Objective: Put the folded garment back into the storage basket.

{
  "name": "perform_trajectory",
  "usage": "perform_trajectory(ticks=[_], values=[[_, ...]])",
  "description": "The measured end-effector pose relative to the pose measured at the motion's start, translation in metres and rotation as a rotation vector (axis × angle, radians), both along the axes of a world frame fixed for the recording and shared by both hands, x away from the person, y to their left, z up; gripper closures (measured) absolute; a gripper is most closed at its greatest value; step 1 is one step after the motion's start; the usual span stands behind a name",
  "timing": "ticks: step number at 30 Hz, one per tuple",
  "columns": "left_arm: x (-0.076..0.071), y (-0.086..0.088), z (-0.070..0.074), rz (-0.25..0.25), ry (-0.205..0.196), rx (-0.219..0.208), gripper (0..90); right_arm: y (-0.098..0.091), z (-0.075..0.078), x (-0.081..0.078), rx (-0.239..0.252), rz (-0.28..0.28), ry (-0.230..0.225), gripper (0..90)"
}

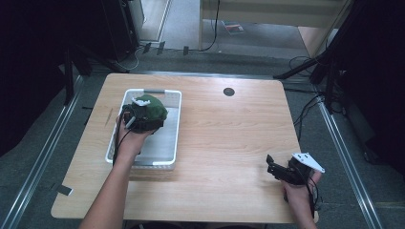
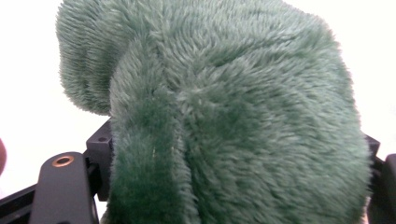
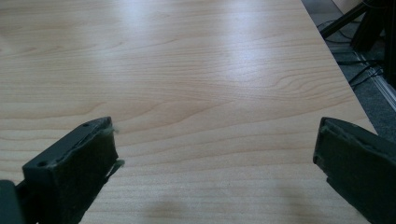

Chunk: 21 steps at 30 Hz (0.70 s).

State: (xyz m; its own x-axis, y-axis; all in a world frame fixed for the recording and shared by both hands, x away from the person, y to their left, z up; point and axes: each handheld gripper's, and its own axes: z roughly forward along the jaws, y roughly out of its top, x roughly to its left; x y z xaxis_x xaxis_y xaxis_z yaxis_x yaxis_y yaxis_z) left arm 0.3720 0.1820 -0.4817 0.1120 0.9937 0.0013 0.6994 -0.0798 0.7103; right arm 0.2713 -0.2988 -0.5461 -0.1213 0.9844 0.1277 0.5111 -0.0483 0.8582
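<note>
Worktop: pale wood-grain rectangular table point(image 1: 219, 143), rounded corners, with a small dark round disc point(image 1: 229, 91) near its far edge.
Basket: white slatted plastic rectangular basket point(image 1: 175, 129), on the left half of the worktop, long side running from near edge to far edge.
Plush item: dark green fuzzy fabric bundle point(image 1: 152, 109), over the far end of the basket; whether it rests on the basket floor cannot be told. In the left gripper view the green pile point(image 2: 224, 116) hangs close before the camera against the white basket.
Left gripper: black two-jaw tool point(image 1: 138, 117) in the person's left hand point(image 1: 130, 138), over the basket's far half. Jaws drawn nearly together, pinching the plush item, which bulges out above and around them.
Right gripper: black two-jaw tool with grey three-cornered plate point(image 1: 276, 169), in the person's right hand point(image 1: 298, 193), near the near right corner of the worktop. Jaws spread wide, nothing between them; bare wood shows between the padded fingers point(image 3: 84, 172).
Separation: the two grippers lie well apart.
</note>
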Motion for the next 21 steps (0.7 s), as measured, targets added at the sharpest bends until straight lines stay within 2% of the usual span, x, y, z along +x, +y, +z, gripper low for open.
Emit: perform_trajectory(ticks=[2, 5, 6, 9, 17, 21], values=[[0.001, -0.001, -0.004, -0.031, 0.04, 0.005, 20.0, 0.0, 0.0, 0.0, 0.004, 0.001, 0.002, 0.0], [0.003, -0.005, -0.011, -0.064, 0.08, 0.012, 17.9, 0.0, 0.0, 0.0, 0.001, 0.005, 0.005, 0.0], [0.005, -0.006, -0.013, -0.065, 0.099, 0.012, 17.6, 0.0, 0.0, 0.0, 0.002, 0.005, 0.006, 0.0], [0.007, -0.007, -0.017, -0.055, 0.114, 0.015, 17.3, 0.0, 0.0, 0.0, 0.006, 0.002, 0.006, 0.0], [0.01, -0.006, -0.027, -0.04, 0.215, 0.068, 14.2, 0.0, 0.0, 0.0, 0.006, 0.01, 0.002, 0.0], [0.01, -0.006, -0.027, -0.044, 0.218, 0.081, 11.1, 0.0, 0.0, 0.0, 0.005, 0.012, 0.003, 0.0]])
